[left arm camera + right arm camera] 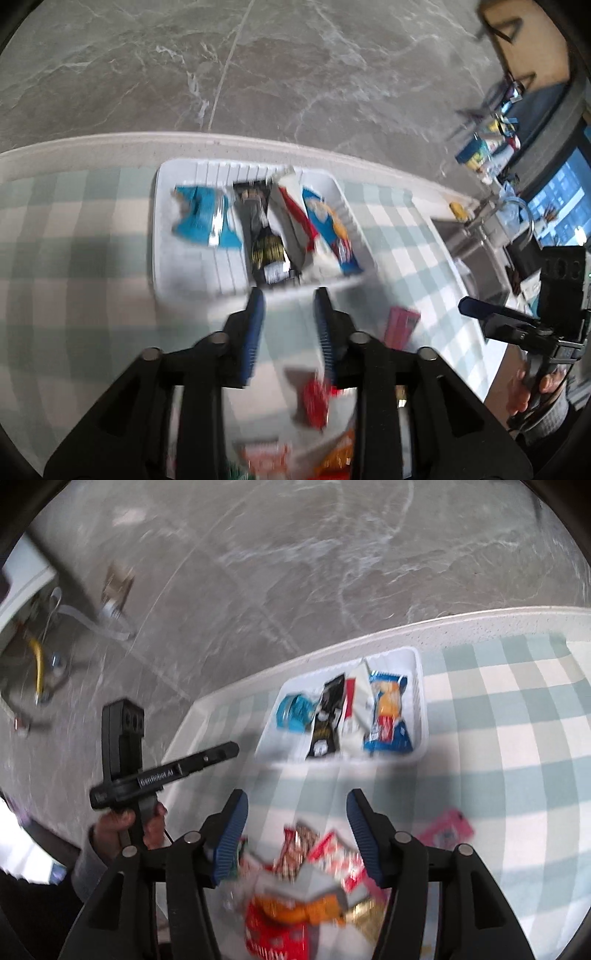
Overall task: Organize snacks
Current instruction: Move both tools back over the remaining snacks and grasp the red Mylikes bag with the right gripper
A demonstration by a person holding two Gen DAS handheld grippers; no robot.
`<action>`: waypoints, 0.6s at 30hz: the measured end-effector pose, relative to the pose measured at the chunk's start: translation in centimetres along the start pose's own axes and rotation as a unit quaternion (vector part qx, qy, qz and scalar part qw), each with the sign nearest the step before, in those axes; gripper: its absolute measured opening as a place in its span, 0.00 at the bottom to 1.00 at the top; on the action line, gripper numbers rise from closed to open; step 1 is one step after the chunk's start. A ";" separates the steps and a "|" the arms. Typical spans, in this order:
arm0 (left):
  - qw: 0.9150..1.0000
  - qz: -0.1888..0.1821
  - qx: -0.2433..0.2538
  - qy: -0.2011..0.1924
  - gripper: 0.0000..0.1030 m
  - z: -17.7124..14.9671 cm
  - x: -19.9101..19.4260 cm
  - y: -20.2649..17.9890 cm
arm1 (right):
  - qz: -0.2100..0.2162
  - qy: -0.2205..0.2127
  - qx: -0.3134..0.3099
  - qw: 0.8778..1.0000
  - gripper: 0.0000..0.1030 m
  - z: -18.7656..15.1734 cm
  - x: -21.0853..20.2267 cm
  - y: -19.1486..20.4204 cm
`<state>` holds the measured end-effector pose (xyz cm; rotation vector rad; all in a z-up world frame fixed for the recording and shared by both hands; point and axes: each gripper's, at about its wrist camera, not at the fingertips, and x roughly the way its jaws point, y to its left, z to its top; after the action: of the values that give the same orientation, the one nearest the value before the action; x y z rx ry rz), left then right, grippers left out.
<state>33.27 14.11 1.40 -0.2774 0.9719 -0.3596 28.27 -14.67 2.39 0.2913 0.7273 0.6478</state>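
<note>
Left wrist view: the left claw [288, 295] is shown with its blue-padded fingers [255, 332] spread a little, nothing between them, over a green-and-white checked cloth [74, 221] on the counter [110, 146]. Just beyond the fingertips a white slatted tray [166, 173] is seen. Within it, from left to right, are laid a teal packet [201, 221], a black packet [264, 236], a white-and-red packet [291, 218] and a blue-and-orange packet [330, 229]; the long axes of the last three run away from the claw, leaning slightly leftward at the far end. The teal packet is set apart at the left with bare tray floor around it. To the right of the claw a pink packet [400, 326] is lying on the cloth. Below the fingers, loose red and orange snacks [316, 402] are blurred. At the far right the right claw [471, 308] is held in a hand [532, 387].

Right wrist view: at the left, the left claw [232, 747] is gripped in a hand [122, 830]. The right claw [295, 801] is shown spread wide and empty. A heap of red, orange and gold snacks [306, 886] lies between and beneath its fingers [364, 834]. The tray [421, 686] is placed beyond the tips, its packets pointing lengthwise away from the claw. The pink packet [447, 829] lies to the right.
</note>
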 end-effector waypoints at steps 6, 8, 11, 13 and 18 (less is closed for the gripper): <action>0.999 -0.008 0.011 0.031 0.52 -6.0 -1.2 -1.1 | -0.024 0.040 -0.072 0.996 0.60 -5.7 -0.3 2.6; 0.999 -0.003 0.016 0.039 0.52 -7.8 -1.3 -1.2 | -0.034 0.054 -0.104 0.993 0.60 -7.4 0.0 3.5; 0.998 0.004 0.016 0.054 0.52 -10.1 -1.3 -1.2 | -0.057 0.081 -0.181 0.978 0.60 -10.1 0.9 5.4; 0.998 0.009 0.016 0.065 0.52 -11.5 -1.2 -1.1 | -0.074 0.095 -0.241 0.963 0.60 -11.9 1.4 6.9; 0.996 0.021 0.016 0.084 0.52 -13.7 -0.5 -1.1 | -0.103 0.118 -0.378 0.913 0.60 -15.5 2.9 10.2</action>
<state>21.34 12.40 -5.15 -0.1988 1.1342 -0.3645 14.61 -4.56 -5.52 -0.5811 0.6718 0.7204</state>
